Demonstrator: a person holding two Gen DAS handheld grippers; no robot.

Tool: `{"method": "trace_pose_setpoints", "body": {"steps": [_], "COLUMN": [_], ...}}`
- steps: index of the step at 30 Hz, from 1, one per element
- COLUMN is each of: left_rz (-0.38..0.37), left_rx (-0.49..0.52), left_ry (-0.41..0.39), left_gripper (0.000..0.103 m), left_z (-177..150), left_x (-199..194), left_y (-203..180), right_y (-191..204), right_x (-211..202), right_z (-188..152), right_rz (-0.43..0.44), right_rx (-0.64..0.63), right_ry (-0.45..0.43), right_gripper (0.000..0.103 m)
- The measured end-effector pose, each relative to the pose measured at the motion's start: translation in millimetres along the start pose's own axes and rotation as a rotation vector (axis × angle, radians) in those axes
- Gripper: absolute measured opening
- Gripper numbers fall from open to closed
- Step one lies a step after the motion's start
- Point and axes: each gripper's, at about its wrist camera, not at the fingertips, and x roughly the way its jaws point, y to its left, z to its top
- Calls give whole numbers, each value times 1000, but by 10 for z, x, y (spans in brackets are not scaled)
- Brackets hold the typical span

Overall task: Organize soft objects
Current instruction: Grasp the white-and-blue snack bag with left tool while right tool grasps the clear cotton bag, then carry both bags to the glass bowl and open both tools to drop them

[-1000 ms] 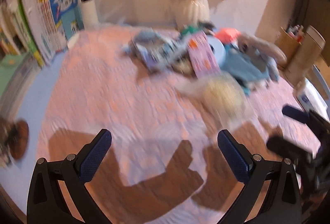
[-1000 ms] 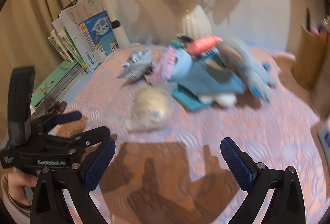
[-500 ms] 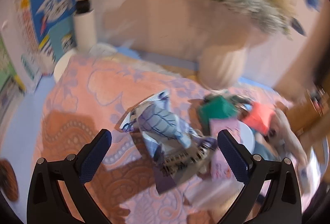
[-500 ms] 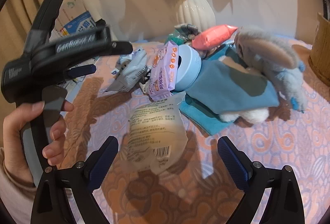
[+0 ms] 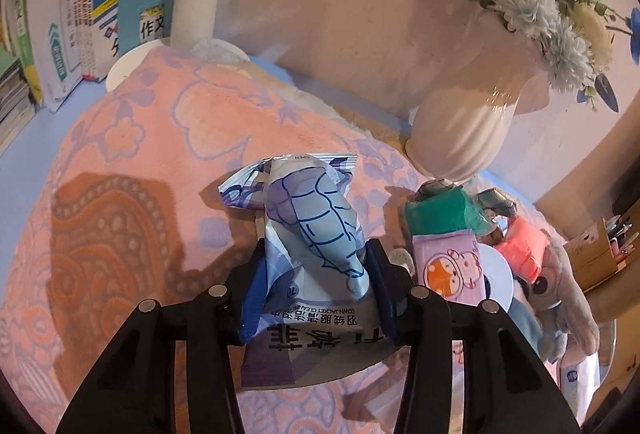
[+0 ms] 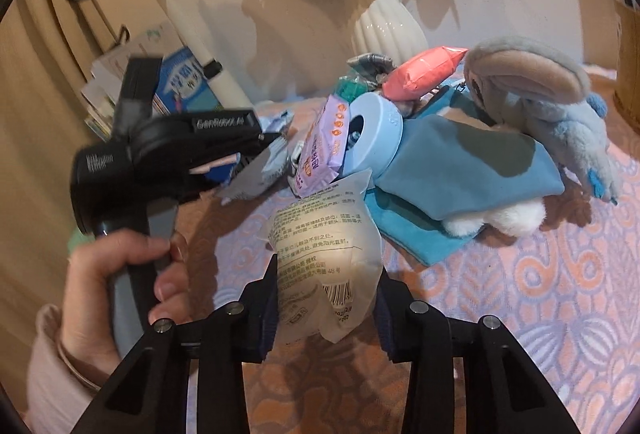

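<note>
**Both grippers clamped on soft packs**

The left gripper (image 5: 316, 274) has its jaws closed on a blue pack (image 5: 310, 234) at lower centre of its frame. The right gripper (image 6: 326, 298) has its jaws pinching a pale pouch (image 6: 328, 246), low in the middle of its view. Both packs lie on the pink cloth (image 5: 140, 154). Right of the blue pack sits a pile: purple pack (image 5: 450, 266), green pack (image 5: 438, 212), plush toy (image 6: 532, 94). A white vase (image 5: 464, 122) stands behind at upper right.

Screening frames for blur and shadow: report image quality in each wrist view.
Left wrist: sharp, strong fisheye bending; hard shadows on the blanket, glare on the vase. Right wrist: mostly sharp; the left gripper is motion-smeared.
</note>
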Motion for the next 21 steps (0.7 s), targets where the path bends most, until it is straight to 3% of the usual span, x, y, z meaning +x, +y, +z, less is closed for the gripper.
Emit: {"method": "trace_pose_setpoints", "body": {"steps": [10,21], "left_rz": [23,4], "left_rx": [53,106], "left_ry": [-21,-2], "left_gripper": [43,43], "left_z": [-102,-519], "left_x": [-346,-593], "left_y": [-36,-195], "right_y": [-75,-189], "right_x": [-170,-537], "right_z": [-57,-260], "right_rz": [38,77], "right_rx": [26,77], "right_ry": [-26,-75], "right_gripper": [39,39]}}
